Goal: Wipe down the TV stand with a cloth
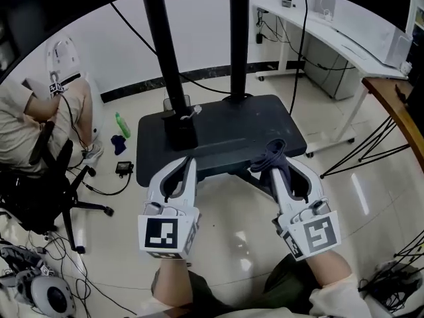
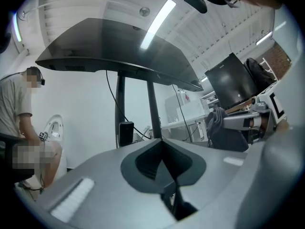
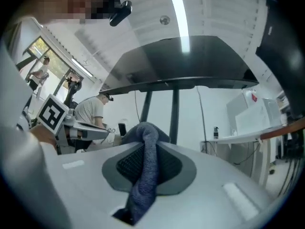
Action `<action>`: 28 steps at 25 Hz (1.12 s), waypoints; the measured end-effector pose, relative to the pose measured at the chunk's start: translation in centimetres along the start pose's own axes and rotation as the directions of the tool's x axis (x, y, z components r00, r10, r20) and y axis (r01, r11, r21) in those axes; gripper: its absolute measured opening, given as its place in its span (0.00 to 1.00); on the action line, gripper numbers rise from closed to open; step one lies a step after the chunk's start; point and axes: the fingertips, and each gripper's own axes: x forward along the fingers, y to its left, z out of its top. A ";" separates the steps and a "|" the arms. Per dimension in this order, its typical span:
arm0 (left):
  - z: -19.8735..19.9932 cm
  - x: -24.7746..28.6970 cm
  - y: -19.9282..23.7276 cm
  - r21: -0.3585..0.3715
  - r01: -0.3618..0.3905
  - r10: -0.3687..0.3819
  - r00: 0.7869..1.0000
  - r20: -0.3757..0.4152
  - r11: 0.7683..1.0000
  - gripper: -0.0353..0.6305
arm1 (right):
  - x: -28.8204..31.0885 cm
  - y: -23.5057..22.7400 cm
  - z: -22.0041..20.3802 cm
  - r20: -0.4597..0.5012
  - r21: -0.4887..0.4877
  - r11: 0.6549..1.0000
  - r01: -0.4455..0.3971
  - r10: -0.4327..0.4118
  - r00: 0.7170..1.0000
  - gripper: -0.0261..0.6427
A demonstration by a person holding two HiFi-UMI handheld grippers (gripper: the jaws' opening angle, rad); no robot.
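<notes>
Right gripper [image 1: 268, 169] clamps a blue-grey cloth [image 1: 273, 152] over the TV stand [image 1: 225, 121] front edge; left gripper [image 1: 190, 161] is closed, empty.

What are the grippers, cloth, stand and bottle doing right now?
Left gripper, shut, empty.
Right gripper, shut on the cloth.
Cloth, bunched, pinched between the right jaws.
Stand, upright, dark base on the floor.
Bottle, lying on the floor.
</notes>
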 end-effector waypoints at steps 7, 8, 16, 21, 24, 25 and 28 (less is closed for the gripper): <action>2.2 -4.1 6.1 0.072 -0.156 0.143 0.977 0.158 0.985 0.20 | 5.4 8.5 4.8 0.103 0.078 0.982 -0.173 0.165 0.981 0.12; 2.2 -4.8 7.3 0.079 -0.177 0.164 0.975 0.149 0.981 0.20 | 6.1 9.6 5.0 0.109 0.092 0.977 -0.193 0.183 0.977 0.12; 0.0 -8.0 12.8 0.071 -0.291 0.283 0.953 0.109 0.954 0.20 | 8.6 13.4 2.4 0.134 0.135 0.956 -0.262 0.244 0.960 0.12; -1.2 -8.2 13.1 0.057 -0.277 0.270 0.957 0.109 0.959 0.20 | 4.8 19.6 -10.9 -0.140 0.061 0.956 -0.288 0.294 0.946 0.11; -2.3 -8.1 12.6 0.030 -0.260 0.256 0.961 0.110 0.965 0.20 | 3.7 24.0 -24.4 -0.233 0.076 0.955 -0.288 0.298 0.926 0.11; -2.6 -7.7 12.6 0.017 -0.255 0.252 0.962 0.108 0.967 0.20 | 4.7 24.1 -29.0 -0.245 0.055 0.961 -0.272 0.277 0.929 0.11; -2.5 -6.6 12.6 -0.001 -0.240 0.239 0.965 0.110 0.971 0.20 | 10.3 21.3 -37.7 -0.228 -0.081 0.978 -0.194 0.171 0.958 0.11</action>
